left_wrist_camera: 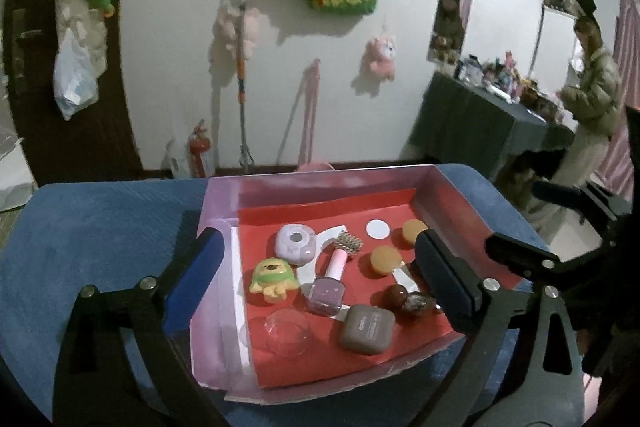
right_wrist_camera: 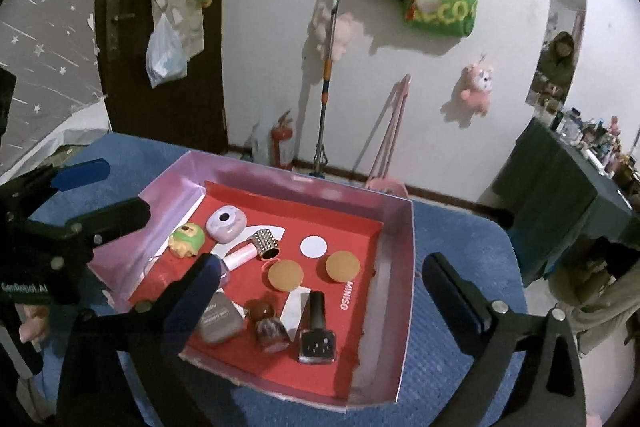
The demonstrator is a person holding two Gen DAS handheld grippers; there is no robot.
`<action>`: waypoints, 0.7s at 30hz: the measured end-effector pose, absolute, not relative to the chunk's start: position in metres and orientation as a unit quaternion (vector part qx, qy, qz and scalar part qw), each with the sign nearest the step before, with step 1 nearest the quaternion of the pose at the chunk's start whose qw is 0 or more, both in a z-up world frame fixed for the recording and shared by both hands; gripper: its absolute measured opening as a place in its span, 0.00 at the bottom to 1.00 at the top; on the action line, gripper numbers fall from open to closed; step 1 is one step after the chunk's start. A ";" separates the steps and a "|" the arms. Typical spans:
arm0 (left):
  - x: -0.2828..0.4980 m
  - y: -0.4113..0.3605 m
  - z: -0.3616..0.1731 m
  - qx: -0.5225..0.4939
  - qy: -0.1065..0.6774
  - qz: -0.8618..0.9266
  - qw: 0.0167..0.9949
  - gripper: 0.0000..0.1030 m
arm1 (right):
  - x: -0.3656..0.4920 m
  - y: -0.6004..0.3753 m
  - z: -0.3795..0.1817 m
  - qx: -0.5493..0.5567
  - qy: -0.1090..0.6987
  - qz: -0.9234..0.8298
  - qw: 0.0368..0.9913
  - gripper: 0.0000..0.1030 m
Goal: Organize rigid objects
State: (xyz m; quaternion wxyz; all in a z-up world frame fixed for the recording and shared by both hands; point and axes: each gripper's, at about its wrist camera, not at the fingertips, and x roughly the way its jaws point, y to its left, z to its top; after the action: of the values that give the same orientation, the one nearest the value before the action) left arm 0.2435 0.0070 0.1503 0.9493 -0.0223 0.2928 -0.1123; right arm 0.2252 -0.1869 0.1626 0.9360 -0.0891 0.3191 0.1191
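A pink box [left_wrist_camera: 448,195] with a red floor sits on the blue-covered table [left_wrist_camera: 100,227]. Inside lie a purple round case [left_wrist_camera: 295,243], a yellow-green toy [left_wrist_camera: 274,278], a purple nail polish bottle [left_wrist_camera: 328,287], a taupe case [left_wrist_camera: 366,329], two orange discs [left_wrist_camera: 386,259] and a clear dish [left_wrist_camera: 287,331]. My left gripper [left_wrist_camera: 320,279] hangs open above the box with nothing between its fingers. In the right wrist view a black nail polish bottle [right_wrist_camera: 318,331] stands near the box's front. My right gripper [right_wrist_camera: 324,287] is open too, above it, holding nothing.
The left gripper [right_wrist_camera: 126,187] shows at the left edge of the right wrist view, over the box's left wall. A mop [left_wrist_camera: 242,79] and a fire extinguisher [left_wrist_camera: 199,151] stand against the far wall. A person [left_wrist_camera: 596,87] stands by a dark cluttered table [left_wrist_camera: 480,115] at the right.
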 end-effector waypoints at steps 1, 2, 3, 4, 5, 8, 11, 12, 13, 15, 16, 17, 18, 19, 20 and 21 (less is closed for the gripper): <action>0.241 0.008 0.146 -0.024 0.286 -0.106 0.952 0.95 | 0.219 -0.189 0.160 -0.085 0.312 0.115 0.939 1.00; 0.239 0.011 0.143 -0.026 0.283 -0.103 0.953 0.95 | 0.216 -0.191 0.157 -0.082 0.308 0.112 0.941 1.00; 0.237 0.012 0.137 -0.030 0.280 -0.098 0.955 0.95 | 0.213 -0.192 0.154 -0.080 0.303 0.110 0.943 1.00; 0.236 0.014 0.133 -0.034 0.278 -0.095 0.955 0.95 | 0.211 -0.194 0.149 -0.076 0.299 0.107 0.945 1.00; 0.236 0.015 0.128 -0.038 0.278 -0.093 0.955 0.95 | 0.209 -0.196 0.146 -0.074 0.299 0.104 0.946 1.00; 0.239 0.014 0.115 -0.043 0.275 -0.091 0.956 0.95 | 0.208 -0.200 0.133 -0.063 0.292 0.093 0.950 1.00; 0.243 0.007 0.103 -0.023 0.270 -0.080 0.959 0.95 | 0.213 -0.203 0.119 -0.057 0.284 0.077 0.954 1.00; 0.243 0.006 0.101 -0.017 0.268 -0.078 0.960 0.95 | 0.214 -0.203 0.116 -0.059 0.282 0.074 0.955 1.00; 0.245 0.004 0.098 -0.013 0.268 -0.077 0.960 0.95 | 0.217 -0.202 0.111 -0.063 0.279 0.068 0.956 1.00; 0.247 0.003 0.091 -0.013 0.271 -0.080 0.959 0.95 | 0.220 -0.200 0.105 -0.071 0.272 0.061 0.958 1.00; 0.248 0.002 0.088 -0.013 0.273 -0.081 0.959 0.95 | 0.222 -0.198 0.101 -0.073 0.267 0.060 0.959 1.00; 0.248 0.002 0.086 -0.011 0.273 -0.079 0.959 0.95 | 0.223 -0.198 0.099 -0.075 0.262 0.059 0.960 1.00; 0.248 0.002 0.083 -0.007 0.272 -0.073 0.960 0.95 | 0.224 -0.197 0.096 -0.077 0.256 0.056 0.962 1.00; 0.248 0.001 0.081 -0.005 0.269 -0.069 0.961 0.95 | 0.224 -0.196 0.093 -0.079 0.250 0.054 0.963 1.00; 0.247 0.000 0.079 -0.002 0.266 -0.065 0.962 0.95 | 0.224 -0.196 0.092 -0.078 0.246 0.054 0.965 1.00; 0.247 0.000 0.078 0.001 0.263 -0.061 0.963 0.95 | 0.224 -0.196 0.090 -0.073 0.240 0.055 0.966 1.00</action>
State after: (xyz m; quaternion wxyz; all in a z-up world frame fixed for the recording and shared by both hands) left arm 0.2467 -0.0003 0.0776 0.9629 0.0005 0.2629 -0.0612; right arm 0.2243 -0.1965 0.0897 0.9664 -0.0725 0.2403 0.0553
